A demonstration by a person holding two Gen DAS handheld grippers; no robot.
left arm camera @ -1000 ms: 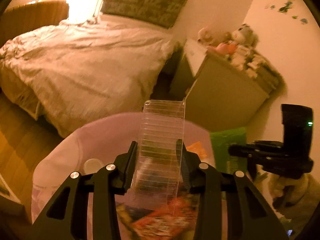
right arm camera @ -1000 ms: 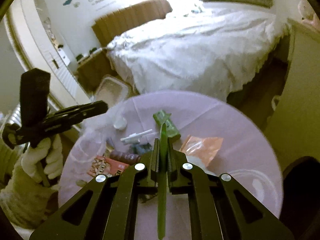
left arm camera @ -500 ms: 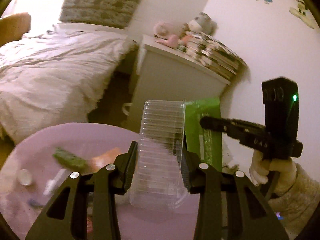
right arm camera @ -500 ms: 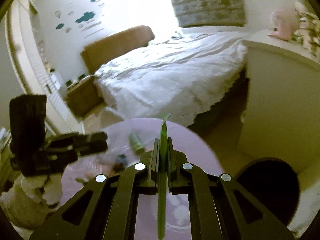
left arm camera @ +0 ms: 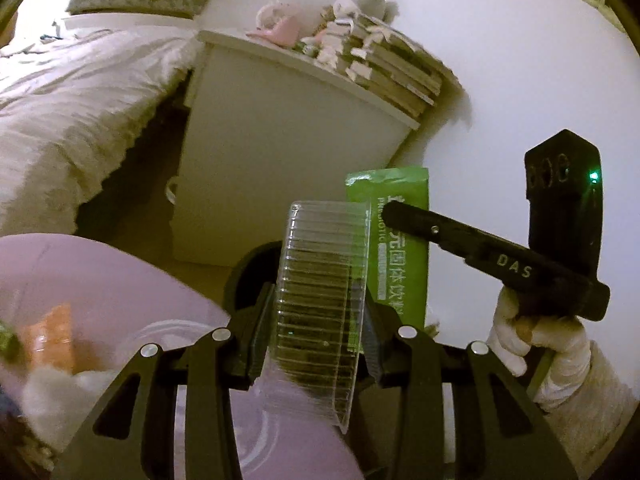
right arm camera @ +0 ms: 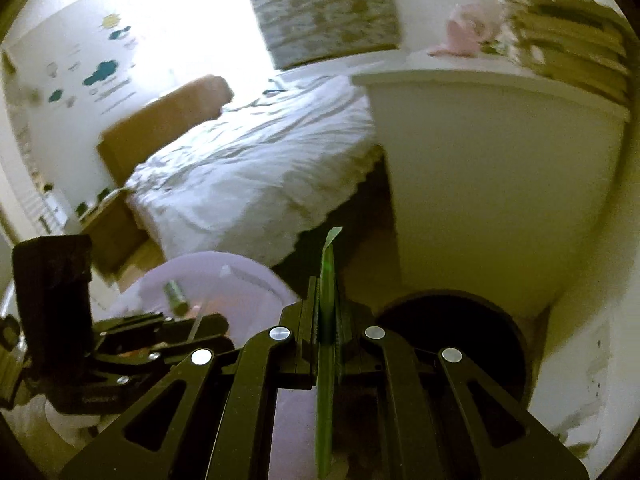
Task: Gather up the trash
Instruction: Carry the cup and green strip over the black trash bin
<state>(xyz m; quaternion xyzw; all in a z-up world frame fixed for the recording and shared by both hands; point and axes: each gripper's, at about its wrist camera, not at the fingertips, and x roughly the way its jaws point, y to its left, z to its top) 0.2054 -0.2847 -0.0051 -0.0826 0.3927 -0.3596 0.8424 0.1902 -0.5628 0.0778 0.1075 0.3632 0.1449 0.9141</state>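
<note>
Reading "DAS": right tongs (left arm camera: 384, 210)

One clear tray (left arm camera: 320, 300) (ribbed), one green packet (left arm camera: 400, 240)

Black gripper (left arm camera: 320, 312); white glove (left arm camera: 540, 344)

Ribbed clear glossy plastic tray (left arm camera: 320, 312); glossy green foil-like packet (left arm camera: 400, 240); matt black plastic grippers (right arm camera: 326, 320) with shiny metal rivets (left arm camera: 221, 335); smooth lilac table (left arm camera: 100, 280); rumpled white cloth bedding (right arm camera: 248, 176).
</note>
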